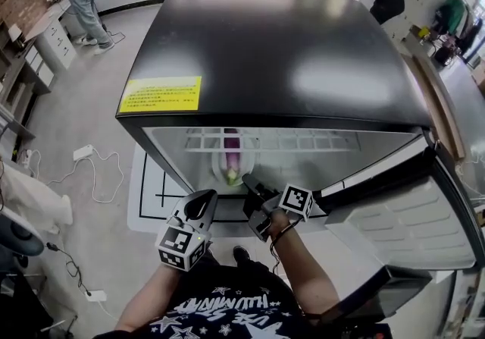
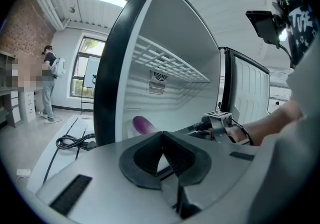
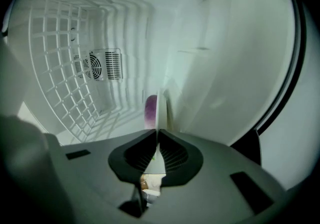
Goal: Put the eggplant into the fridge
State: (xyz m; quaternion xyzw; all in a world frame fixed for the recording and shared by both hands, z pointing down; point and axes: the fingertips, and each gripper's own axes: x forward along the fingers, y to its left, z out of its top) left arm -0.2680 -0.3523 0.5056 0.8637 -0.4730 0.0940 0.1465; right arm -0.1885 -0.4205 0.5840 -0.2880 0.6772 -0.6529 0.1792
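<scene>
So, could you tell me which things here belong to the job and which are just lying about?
Job: eggplant, white plate, open fridge, right gripper shut on the plate's rim.
Lying about: power strip and black cable on the floor.

The grey left gripper (image 2: 161, 140) with black ribbed pads is pointing at an open black-framed fridge (image 2: 107, 82), its jaws pressing together with nothing between them. A rounded purple eggplant (image 2: 143, 125) is lying in the white interior, below a white wire shelf (image 2: 170, 62). The right gripper (image 2: 196, 129), carrying a marker cube, is hovering at the opening
</scene>
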